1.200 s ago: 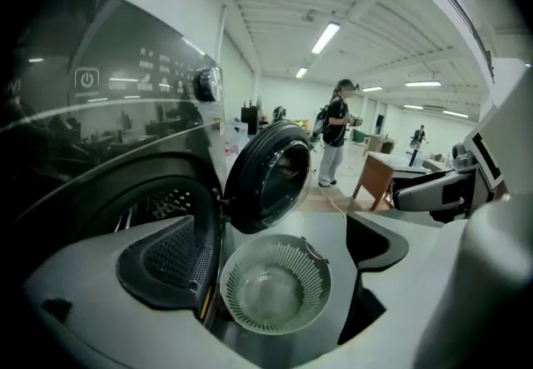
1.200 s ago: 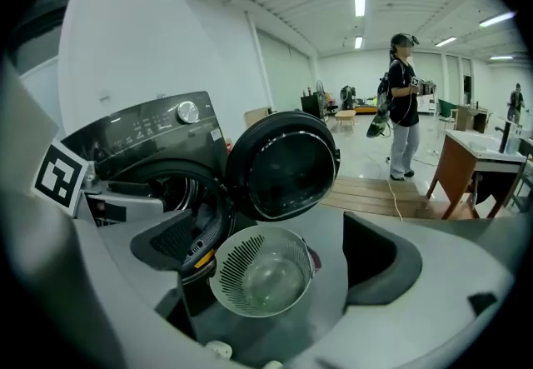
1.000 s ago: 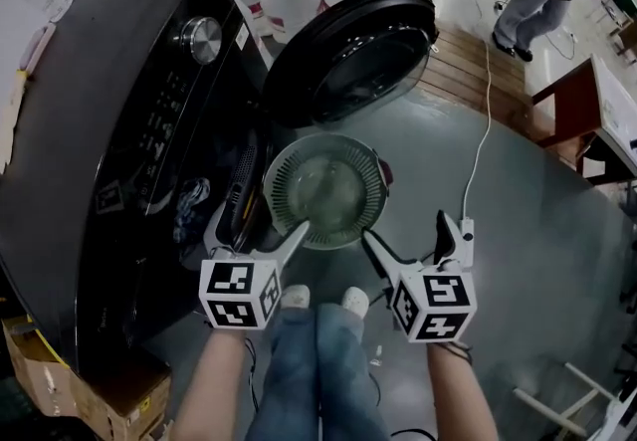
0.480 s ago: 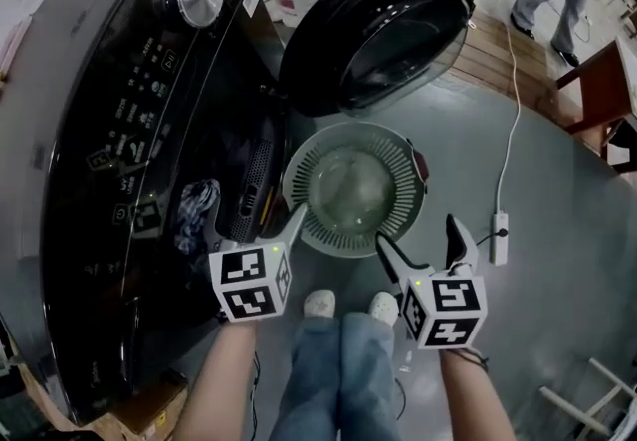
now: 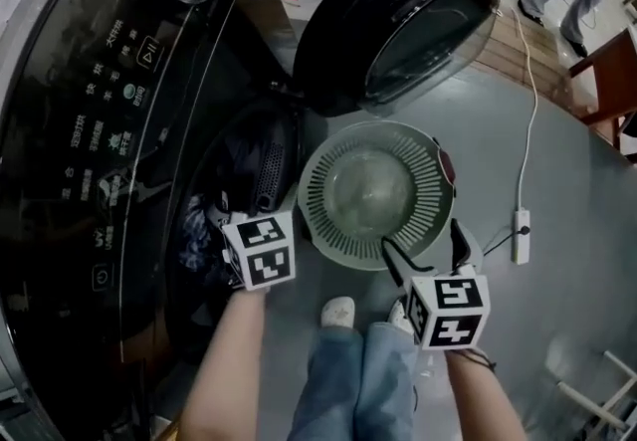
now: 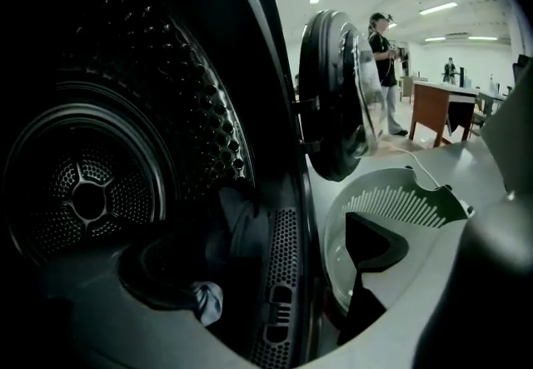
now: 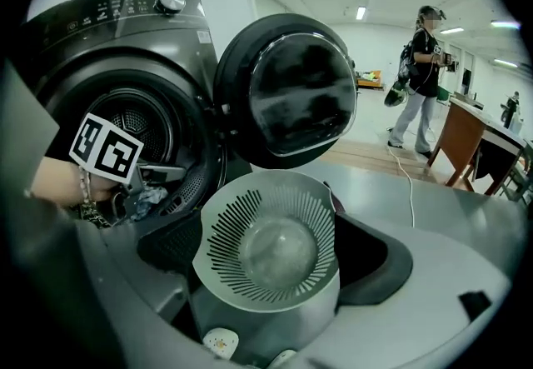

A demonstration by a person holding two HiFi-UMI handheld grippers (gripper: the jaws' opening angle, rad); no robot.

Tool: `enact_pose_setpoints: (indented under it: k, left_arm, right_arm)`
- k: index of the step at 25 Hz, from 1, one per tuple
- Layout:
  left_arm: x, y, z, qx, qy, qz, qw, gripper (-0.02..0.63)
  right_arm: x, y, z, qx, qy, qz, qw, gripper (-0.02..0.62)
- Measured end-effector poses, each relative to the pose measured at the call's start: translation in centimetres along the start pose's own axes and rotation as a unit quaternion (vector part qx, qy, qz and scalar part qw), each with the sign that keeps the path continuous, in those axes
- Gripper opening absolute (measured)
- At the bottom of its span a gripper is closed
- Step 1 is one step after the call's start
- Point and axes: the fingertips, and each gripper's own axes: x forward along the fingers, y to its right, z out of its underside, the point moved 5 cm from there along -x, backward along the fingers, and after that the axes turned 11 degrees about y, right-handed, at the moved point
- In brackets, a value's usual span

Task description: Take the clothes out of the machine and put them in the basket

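The dark washing machine (image 5: pixel 100 130) stands at the left with its round door (image 5: pixel 408 16) swung open. Dark and blue patterned clothes (image 5: pixel 199 230) lie in the drum's mouth; the left gripper view shows them as a dark heap (image 6: pixel 241 230). My left gripper (image 5: pixel 234 220) reaches into that opening, its jaws wide apart (image 6: pixel 250 301) just short of the clothes. The round slotted basket (image 5: pixel 376 192) sits on the floor in front of the machine with nothing in it. My right gripper (image 5: pixel 423 245) hangs over the basket's near edge, open; its jaws have just been closing slightly, with nothing gripped.
A white cable and power strip (image 5: pixel 520 230) lie on the floor right of the basket. My shoes (image 5: pixel 338 310) stand just behind it. A person (image 7: pixel 420 76) stands far off beside a wooden table (image 7: pixel 475 142).
Both grippers have sunk lower. The left one has gone from the basket's left edge into the machine's opening. The right one has come nearer the basket's rim.
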Motion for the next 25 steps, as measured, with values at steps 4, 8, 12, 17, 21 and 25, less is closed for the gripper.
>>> enact_pose_setpoints:
  k: [4, 8, 12, 17, 21, 25]
  left_arm:
    - [2.7, -1.2, 1.2, -0.020, -0.019, -0.024, 0.9993, 0.514]
    - [4.8, -2.4, 3.0, -0.049, -0.044, -0.060, 0.9961, 0.452]
    - [6.1, -3.4, 4.4, -0.046, -0.061, -0.069, 0.9947, 0.403]
    - [7.2, -3.8, 4.9, -0.050, -0.068, -0.073, 0.9937, 0.175]
    - [6.4, -3.6, 4.8, -0.074, -0.082, -0.073, 0.9913, 0.061]
    - [4.5, -2.1, 3.6, -0.079, -0.064, -0.044, 0.9938, 0.049]
  right_arm:
    - [0.7, -1.1, 0.4, -0.003, -0.015, -0.011, 1.000, 0.497]
    - [0.8, -1.6, 0.0, -0.027, -0.025, -0.025, 0.999, 0.497]
    - [1.1, -1.8, 0.0, -0.044, -0.028, -0.034, 0.998, 0.497]
    - [2.2, -1.2, 0.0, -0.030, -0.028, -0.020, 0.999, 0.497]
    - [2.9, -0.7, -0.2, -0.013, -0.028, -0.012, 0.999, 0.497]
    - [3.0, -0.6, -0.5, 0.004, -0.027, -0.009, 1.000, 0.497]
